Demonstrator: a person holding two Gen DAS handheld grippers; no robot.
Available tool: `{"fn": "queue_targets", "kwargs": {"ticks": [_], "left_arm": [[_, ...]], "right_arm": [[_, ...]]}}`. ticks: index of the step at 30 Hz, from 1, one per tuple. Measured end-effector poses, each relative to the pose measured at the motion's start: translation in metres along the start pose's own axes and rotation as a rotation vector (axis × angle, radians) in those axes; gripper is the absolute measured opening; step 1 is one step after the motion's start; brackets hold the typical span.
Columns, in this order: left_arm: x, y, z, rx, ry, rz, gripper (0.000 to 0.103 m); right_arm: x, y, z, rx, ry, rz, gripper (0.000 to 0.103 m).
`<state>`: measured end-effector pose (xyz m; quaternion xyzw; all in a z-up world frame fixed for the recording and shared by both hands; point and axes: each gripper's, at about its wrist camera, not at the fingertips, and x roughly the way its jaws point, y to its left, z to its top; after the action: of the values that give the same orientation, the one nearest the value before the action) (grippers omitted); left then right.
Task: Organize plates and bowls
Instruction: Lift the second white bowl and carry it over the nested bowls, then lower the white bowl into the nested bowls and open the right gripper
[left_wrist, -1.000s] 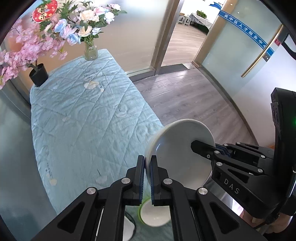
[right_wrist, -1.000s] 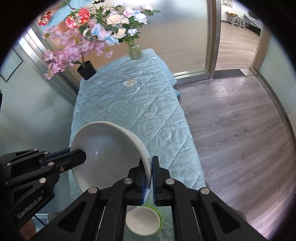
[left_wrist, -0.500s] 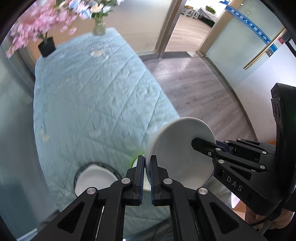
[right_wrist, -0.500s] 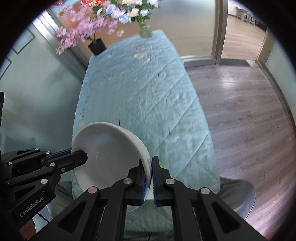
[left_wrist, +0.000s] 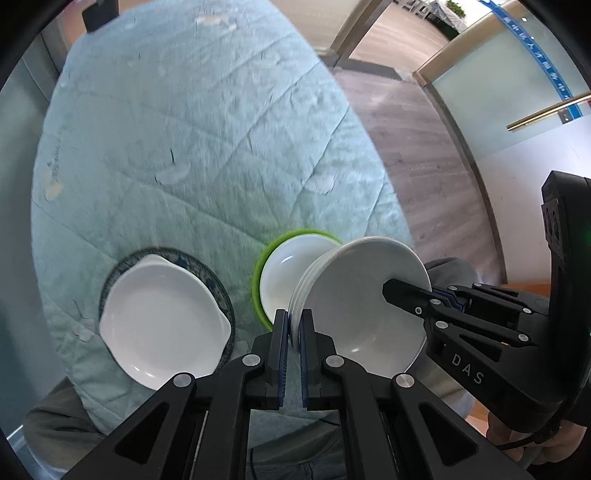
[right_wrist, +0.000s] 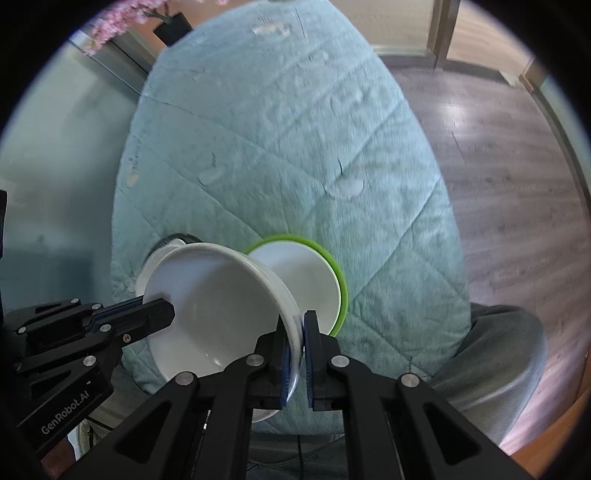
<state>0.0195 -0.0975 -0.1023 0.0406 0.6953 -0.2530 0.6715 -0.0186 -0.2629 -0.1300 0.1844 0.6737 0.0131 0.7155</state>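
Quilted table near edge: left gripper, right gripper both pinching white bowl rim.

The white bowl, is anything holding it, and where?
Yes: the white bowl is gripped by both the left gripper and right gripper, at opposite points on its rim.

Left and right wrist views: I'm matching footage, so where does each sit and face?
Left wrist: on the left gripper, facing down-forward at the table; the right gripper's jaws enter at right.
Right wrist: on the right gripper, same facing; the left gripper's jaws enter at left.
Shared: white bowl, green-rimmed dish.
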Motion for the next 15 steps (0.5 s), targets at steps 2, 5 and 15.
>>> {"fn": "queue_targets", "kwargs": {"ticks": [2,5,15], "left_arm": [[0.014,0.003,0.001,0.004,0.018,0.008,0.002],[0.031,0.006,0.006,-0.003,0.036,0.003,0.002],[0.067,0.011,0.016,-0.012,0.047,-0.002,0.001]], "right_arm": [[0.013,-0.003,0.0,0.013,0.021,-0.002,0.006],[0.028,-0.008,-0.001,0.023,0.042,-0.016,0.006],[0.053,-0.017,0.007,0.045,0.068,-0.066,0.006]]}}
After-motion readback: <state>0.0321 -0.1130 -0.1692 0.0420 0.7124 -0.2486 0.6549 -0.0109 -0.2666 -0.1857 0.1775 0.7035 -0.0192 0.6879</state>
